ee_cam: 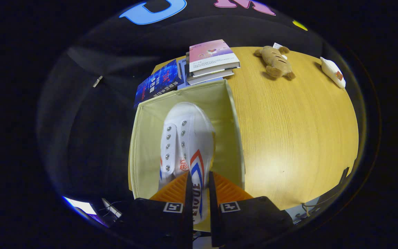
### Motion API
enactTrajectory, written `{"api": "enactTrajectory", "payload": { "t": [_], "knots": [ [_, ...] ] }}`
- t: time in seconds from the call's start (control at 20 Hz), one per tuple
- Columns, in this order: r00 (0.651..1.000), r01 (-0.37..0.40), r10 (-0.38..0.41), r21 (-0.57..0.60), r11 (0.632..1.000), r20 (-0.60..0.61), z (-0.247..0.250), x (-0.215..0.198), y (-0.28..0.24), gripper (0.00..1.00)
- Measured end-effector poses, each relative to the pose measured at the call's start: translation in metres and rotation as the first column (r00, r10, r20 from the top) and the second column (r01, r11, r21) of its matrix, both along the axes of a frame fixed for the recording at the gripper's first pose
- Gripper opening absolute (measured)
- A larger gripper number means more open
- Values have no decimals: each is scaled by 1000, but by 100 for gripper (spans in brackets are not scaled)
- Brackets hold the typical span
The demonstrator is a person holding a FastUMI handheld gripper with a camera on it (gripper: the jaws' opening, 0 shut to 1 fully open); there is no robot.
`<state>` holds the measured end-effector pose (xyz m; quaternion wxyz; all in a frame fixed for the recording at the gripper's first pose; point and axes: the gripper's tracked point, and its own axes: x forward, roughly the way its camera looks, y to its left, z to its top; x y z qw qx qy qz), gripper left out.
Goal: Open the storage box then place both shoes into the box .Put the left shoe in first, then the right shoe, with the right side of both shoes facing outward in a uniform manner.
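Gripper (199, 186): fingers clamped on the heel side of a white shoe (185, 138) (red and blue stripes), held inside the open box (235, 131), toe pointing away. Table (295, 131) beyond: books (212, 60), plush toy (275, 61).

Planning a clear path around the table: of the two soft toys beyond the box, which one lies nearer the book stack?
The brown plush toy. It lies just beside the book stack; the white plush toy lies farther off, at the table's far corner.
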<state>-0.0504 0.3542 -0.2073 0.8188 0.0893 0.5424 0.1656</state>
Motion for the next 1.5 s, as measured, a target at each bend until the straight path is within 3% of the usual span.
{"api": "enactTrajectory", "payload": {
  "t": [0.05,0.1,0.2,0.25,0.35,0.45,0.65,0.85,1.05,1.15,1.25,1.35,1.45,1.5],
  "knots": [
    [1000,-6,5,33,999,15,9,2,9,40],
    [999,-17,16,35,999,32,11,4,11,40],
    [995,-53,52,7,999,81,26,4,7,60],
    [991,-73,72,6,997,109,36,2,6,88],
    [980,-97,96,-4,995,174,56,0,-3,90],
    [964,-101,99,-5,995,246,75,1,-15,99],
    [906,-96,95,-20,995,412,125,8,-57,99],
    [834,-133,147,-65,989,531,170,5,-106,99],
    [701,-148,153,-68,987,697,221,10,-160,99],
    [670,-153,136,-44,987,730,240,3,-191,99],
    [616,-137,98,-16,990,782,264,10,-222,99],
    [543,-116,34,34,993,839,291,12,-250,99],
    [452,-100,24,24,995,892,316,12,-277,98],
    [417,-45,17,1,999,909,323,17,-300,99]
  ]
}}
